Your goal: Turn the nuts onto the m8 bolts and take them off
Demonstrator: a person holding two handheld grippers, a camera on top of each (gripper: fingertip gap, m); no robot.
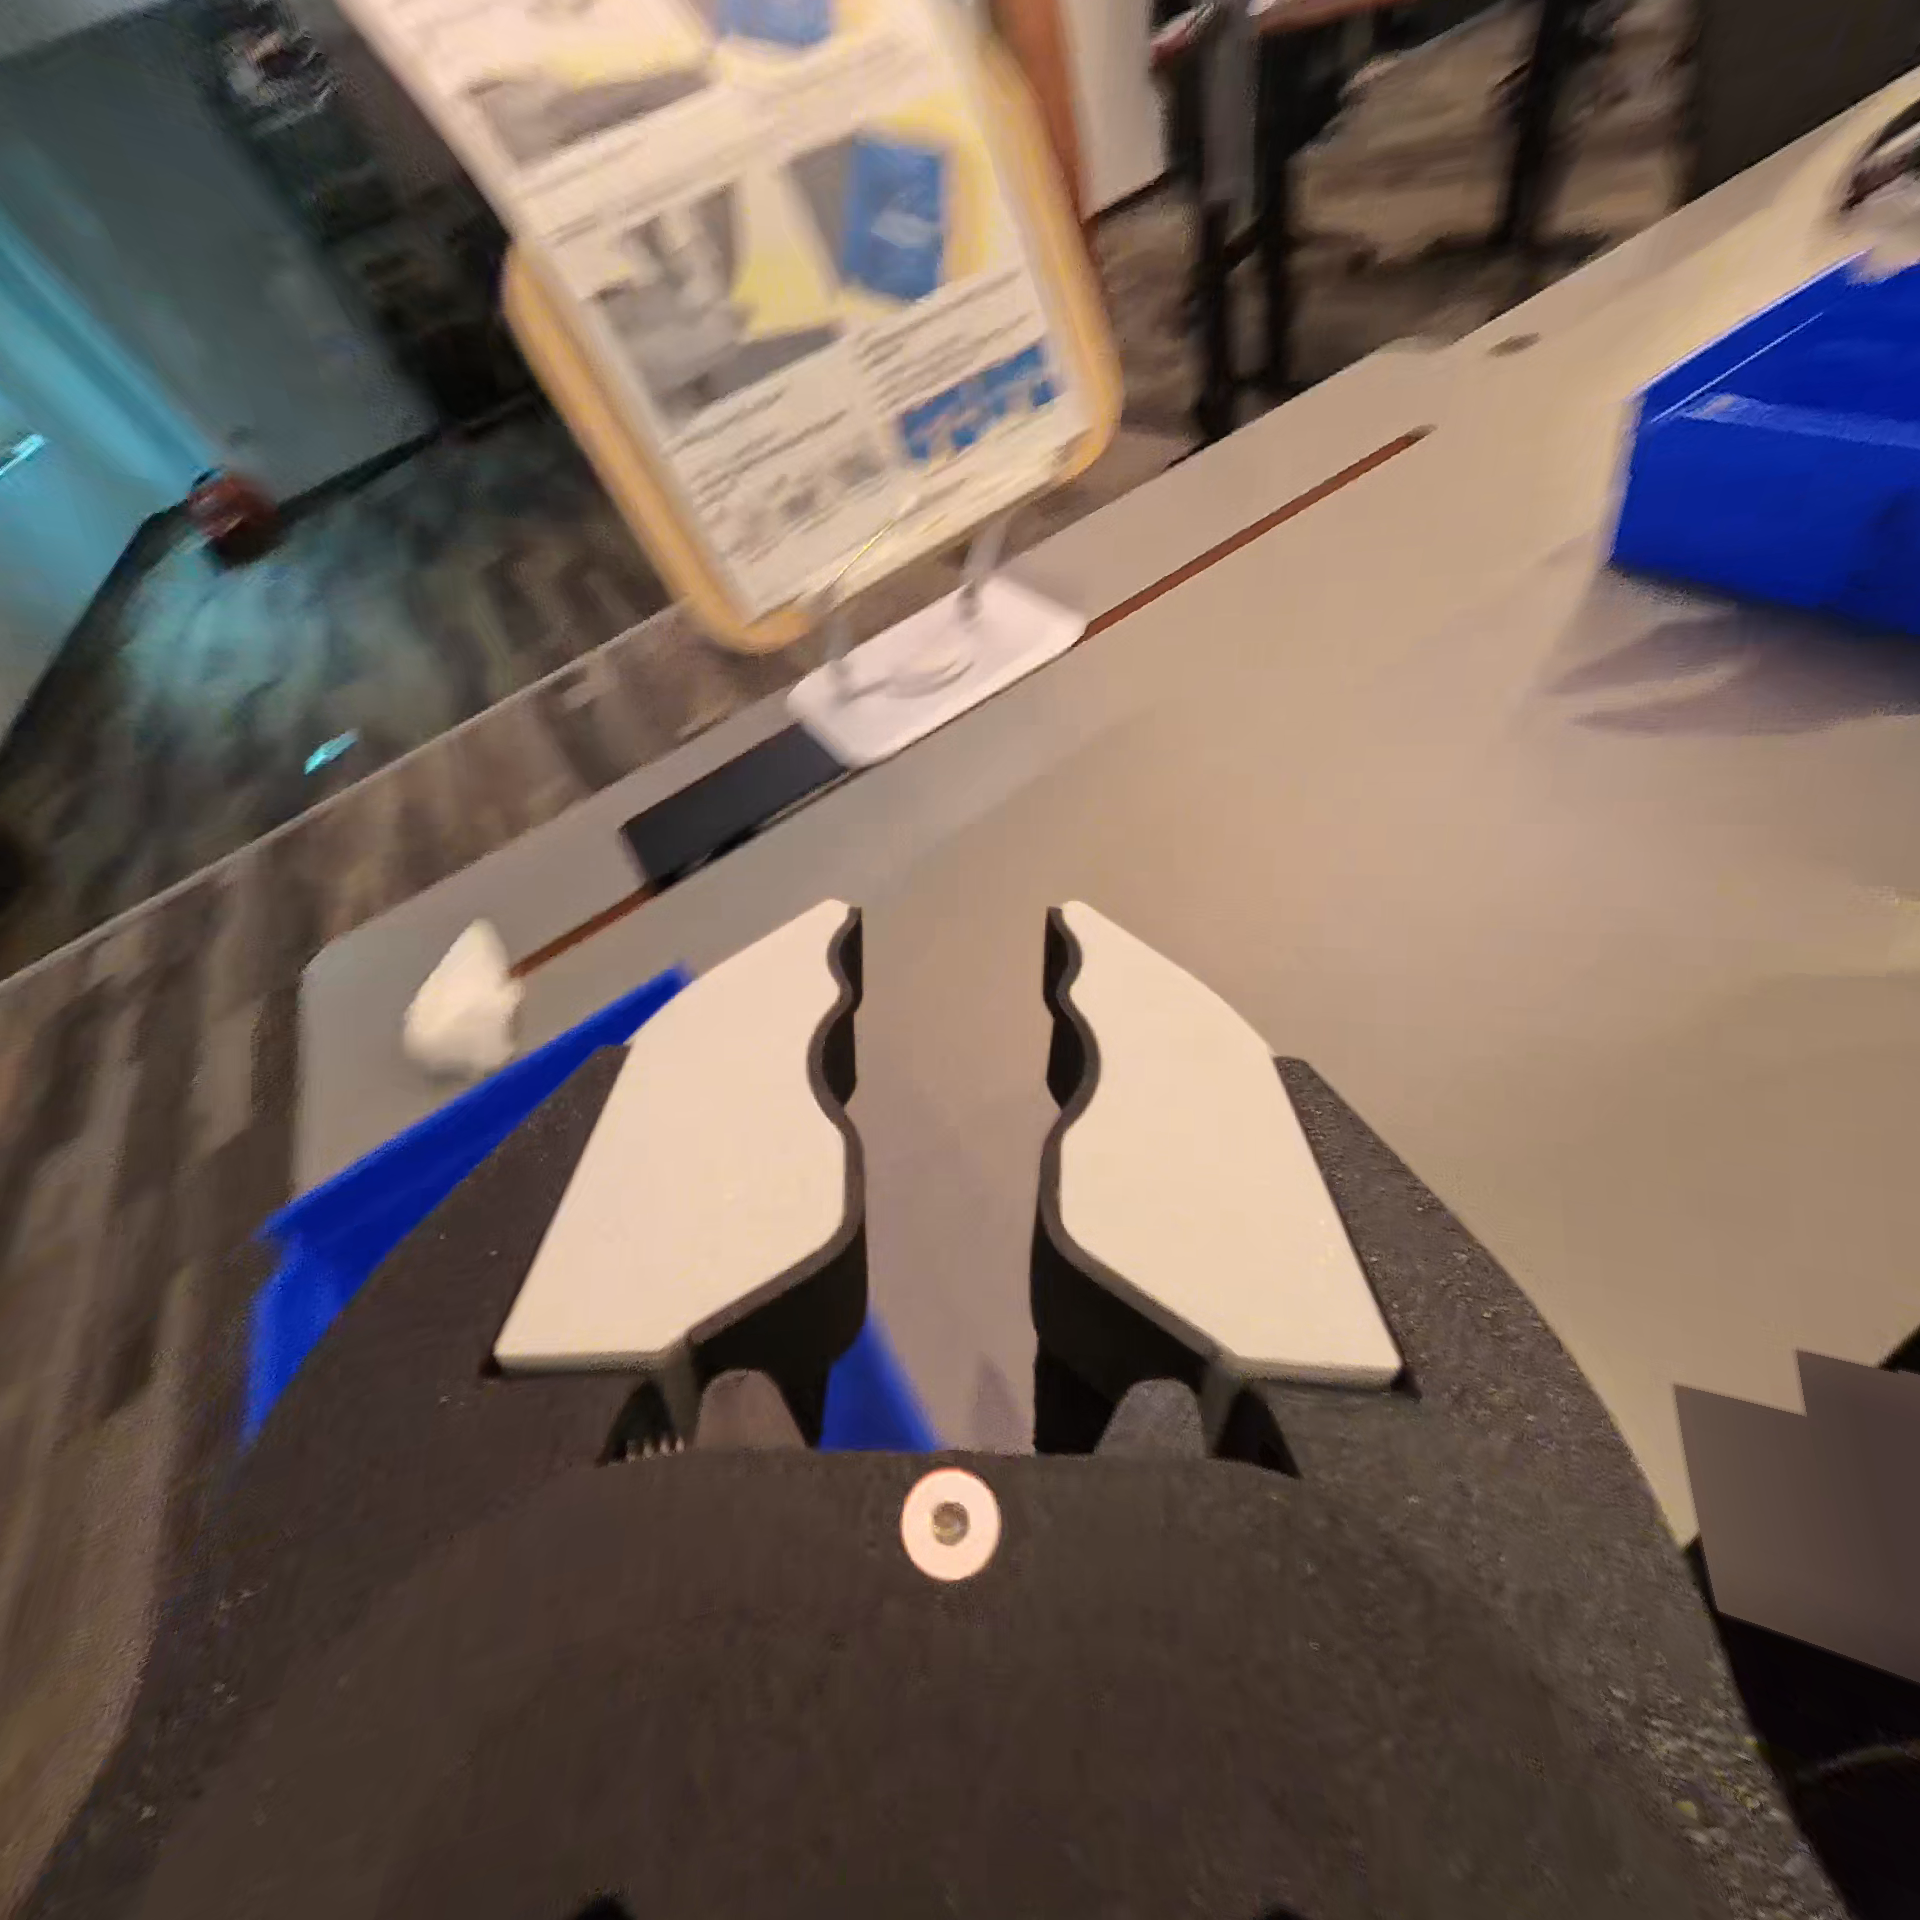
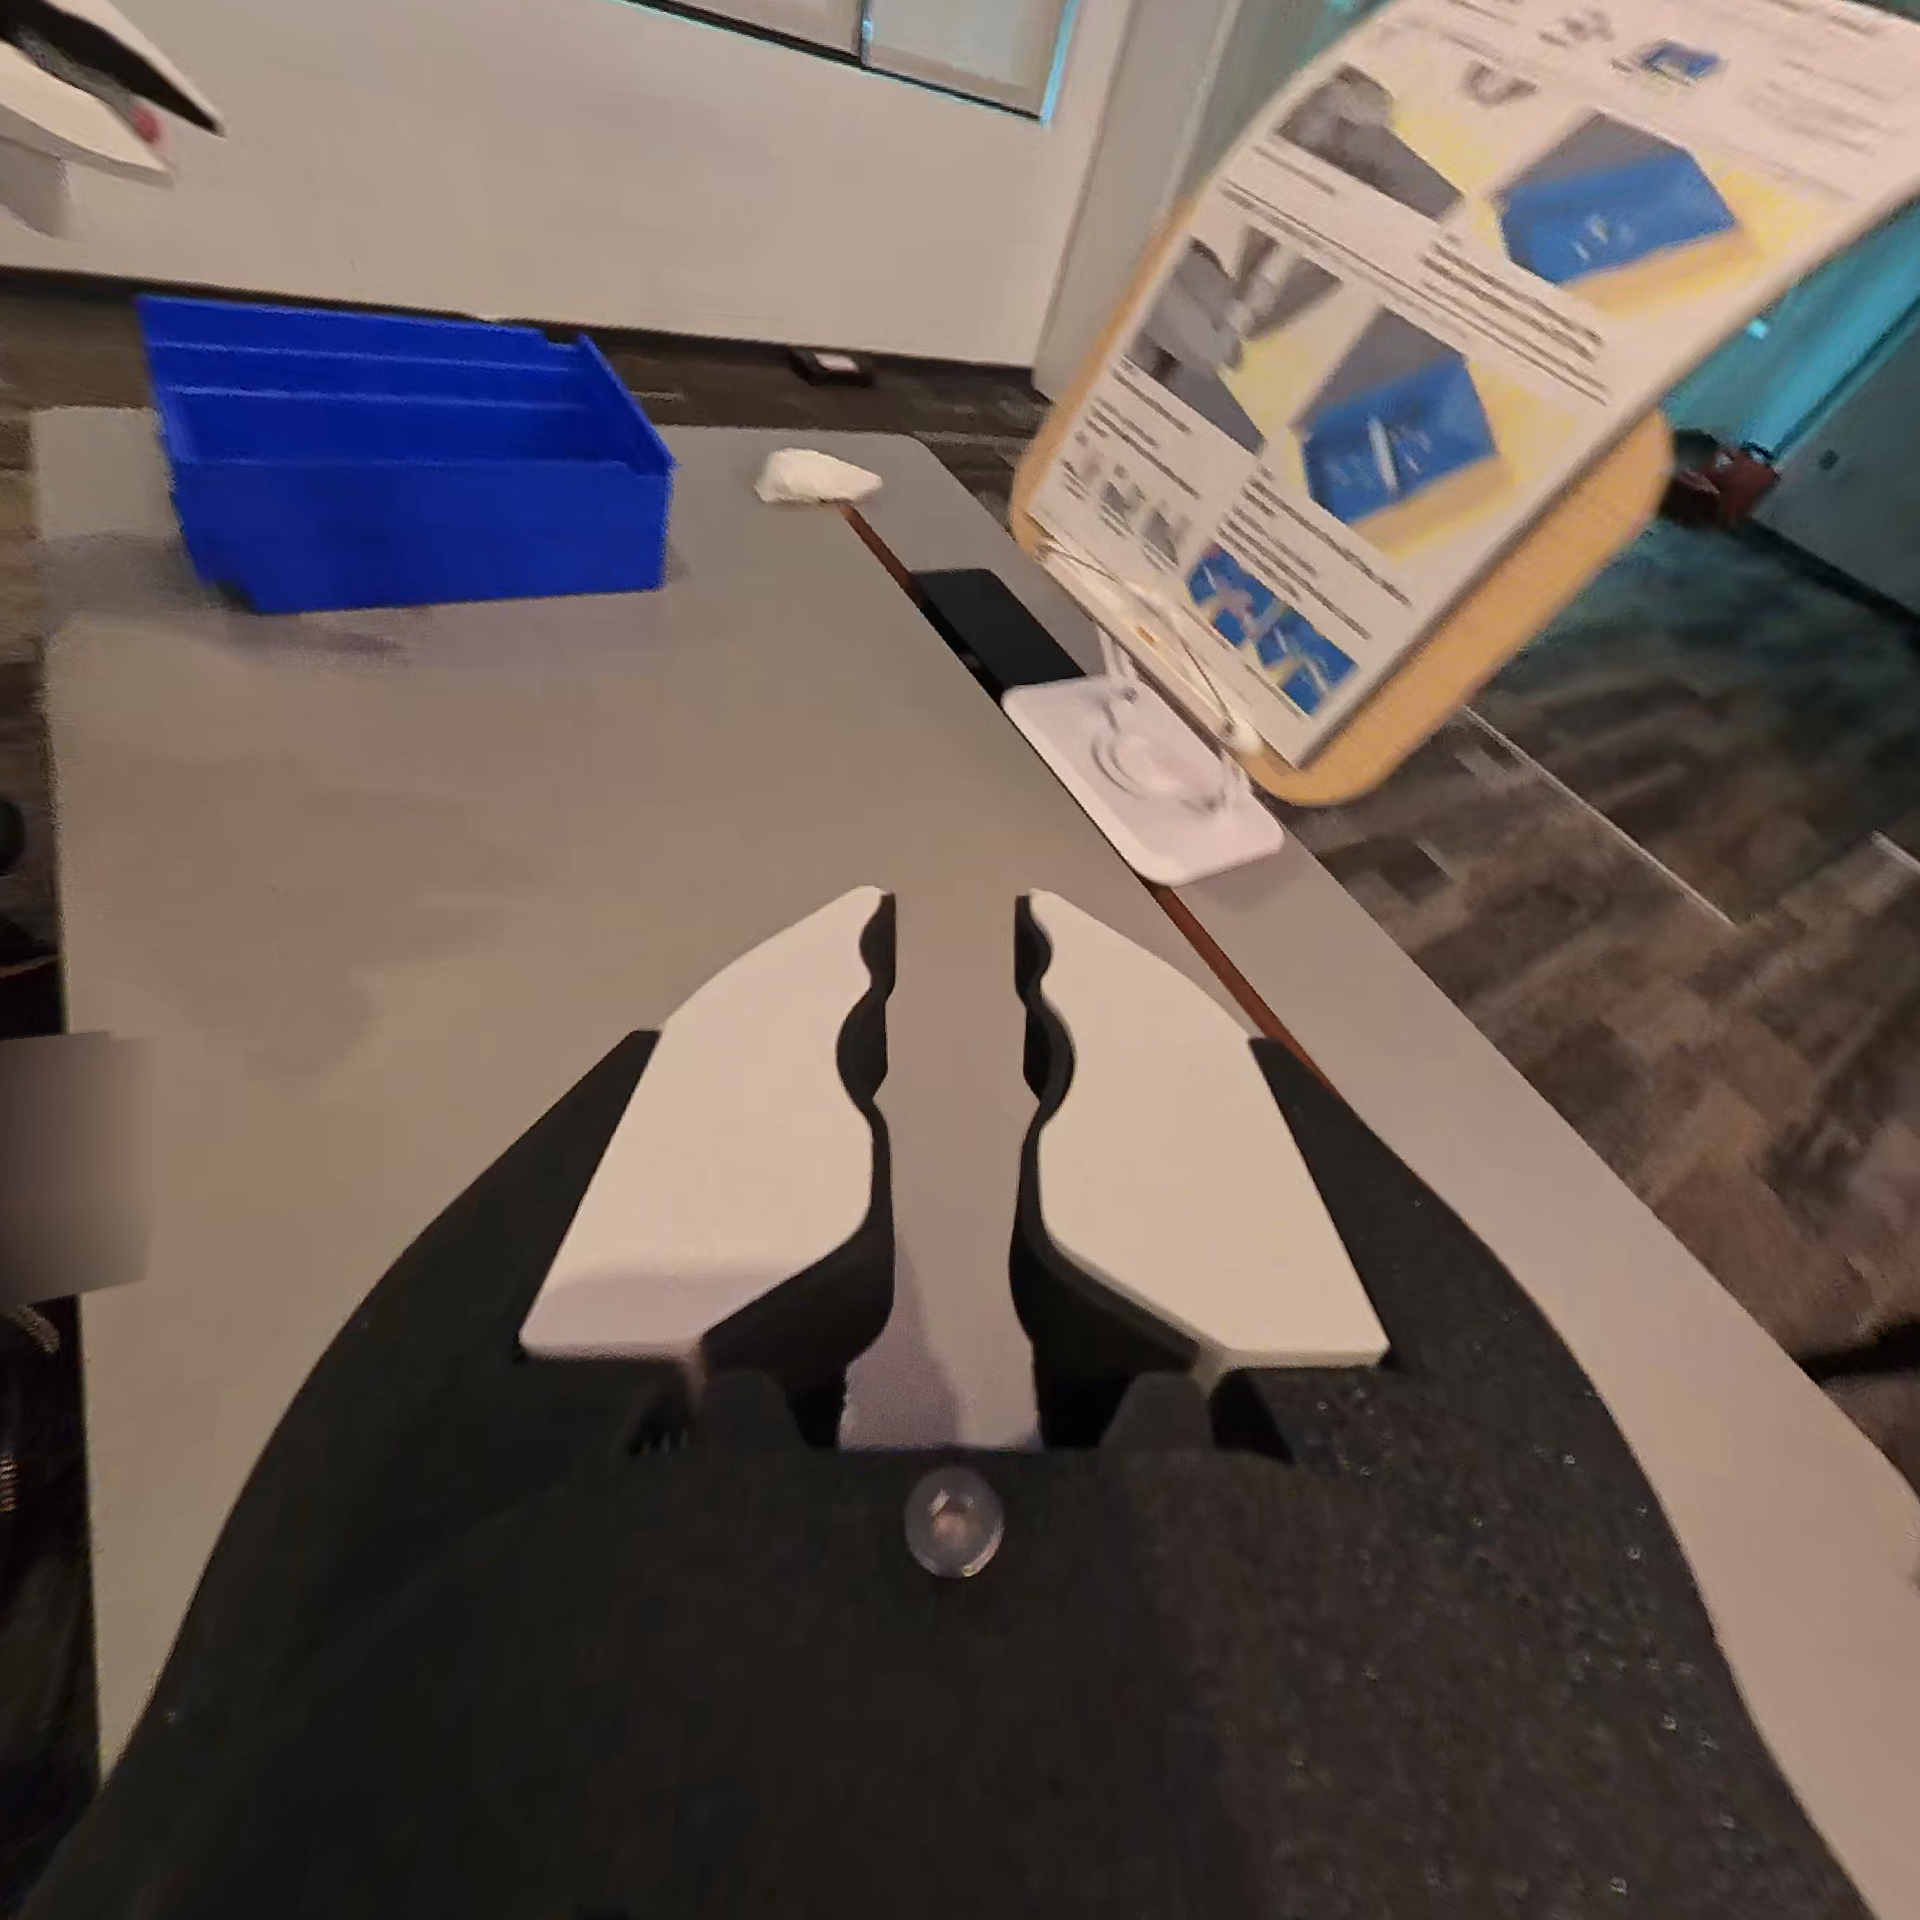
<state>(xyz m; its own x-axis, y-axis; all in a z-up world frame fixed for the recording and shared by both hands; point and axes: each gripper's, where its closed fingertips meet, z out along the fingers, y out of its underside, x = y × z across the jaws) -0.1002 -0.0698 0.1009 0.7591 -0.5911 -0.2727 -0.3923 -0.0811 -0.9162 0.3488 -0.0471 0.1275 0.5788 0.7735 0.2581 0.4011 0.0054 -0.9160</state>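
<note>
- The left gripper [image 1: 953, 914] hangs over bare grey table [image 1: 1351, 883], fingers apart, nothing between them.
- The right gripper [image 2: 954, 902] is parted more narrowly, also holding nothing.
- No nuts or bolts can be made out; blue bins [image 2: 416, 468] sit well ahead of the right gripper's fingertips, to their left.
- An instruction sheet on a stand [image 2: 1351, 416] is off right.

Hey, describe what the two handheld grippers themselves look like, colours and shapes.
Both look alike. The left gripper and right gripper each have a rough black body, two flat pale-grey fingers with wavy black inner edges, and one round fastener centred behind them. No cables or sleeves show.
</note>
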